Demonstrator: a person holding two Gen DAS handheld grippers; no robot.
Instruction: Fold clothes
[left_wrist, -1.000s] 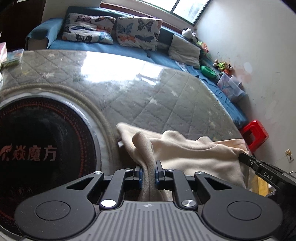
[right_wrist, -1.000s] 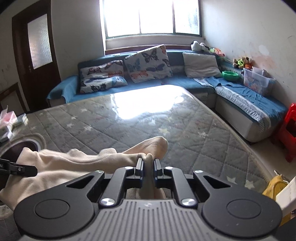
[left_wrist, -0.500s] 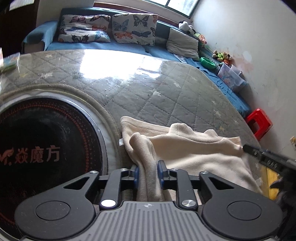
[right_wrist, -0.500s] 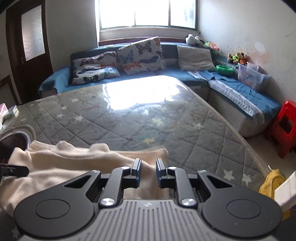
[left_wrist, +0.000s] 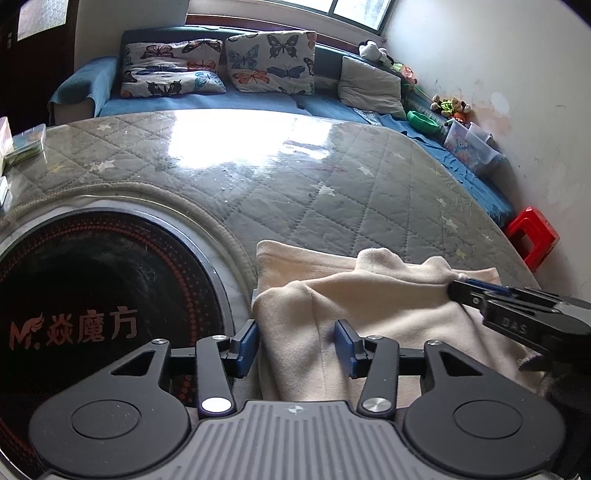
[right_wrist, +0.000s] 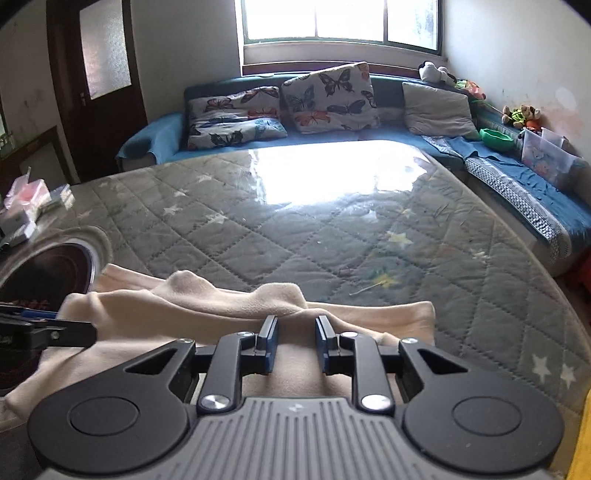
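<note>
Now cream garment (left_wrist: 369, 306) lies long axis left-right across the table; left gripper (left_wrist: 299, 345) and right gripper (right_wrist: 295, 341) both spread, holding nothing.

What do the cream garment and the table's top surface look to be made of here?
Cream garment: soft knit or fleece, matte, slightly fuzzy, draping in rounded folds. Table cover: grey quilted fabric with stars, apparently under a clear glossy sheet, judging by the hard window glare.

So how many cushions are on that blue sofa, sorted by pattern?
Butterfly cushions: 2, the flat one and the upright one
Plain grey cushions: 1
Total: 3
</note>
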